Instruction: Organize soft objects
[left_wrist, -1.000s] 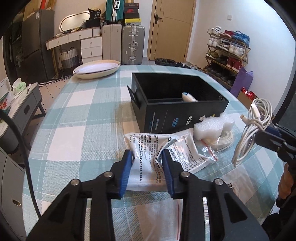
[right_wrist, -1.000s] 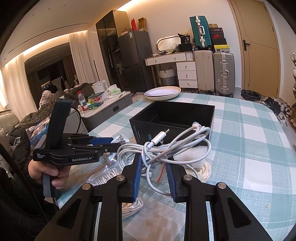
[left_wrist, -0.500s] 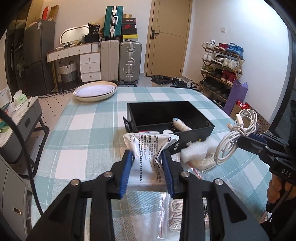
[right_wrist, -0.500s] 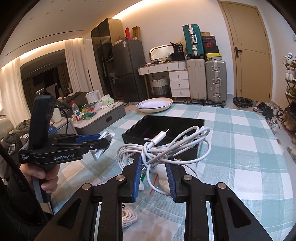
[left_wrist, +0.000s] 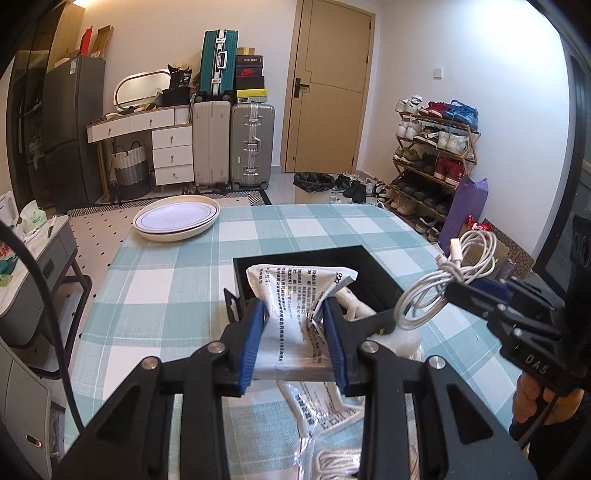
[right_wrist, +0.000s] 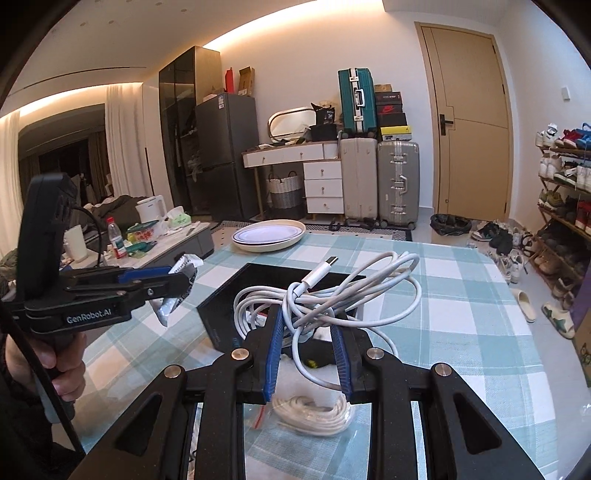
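- Left tongs (left_wrist: 295, 334): black frame with blue pads, clamped on a crumpled white plastic pouch printed with black text (left_wrist: 291, 295); the pouch is held clear of the tabletop, in front of the box's near wall.
- Right tongs (right_wrist: 308, 354): same build, clamped on a loosely coiled white charging cable with a flat plug (right_wrist: 332, 291); loops hang to both sides of the pads, the plug points up and away.
- Open black rectangular cardboard box (left_wrist: 373, 269): stands on the tabletop just beyond both tongs; a small white item lies inside, too hidden to identify.
- Tabletop with teal-and-white checked cloth (left_wrist: 155, 295): carries the box and the loose items.
- White cord bundle in a clear bag (right_wrist: 314, 411): lies on the cloth beneath the right tongs.
- Second printed white pouch (left_wrist: 325, 406): flat on the cloth below the left tongs.
- Stacked cream oval platters (left_wrist: 176, 223): at the far left corner, well apart from the box.
- A hand (right_wrist: 61, 365) grips the left handle.
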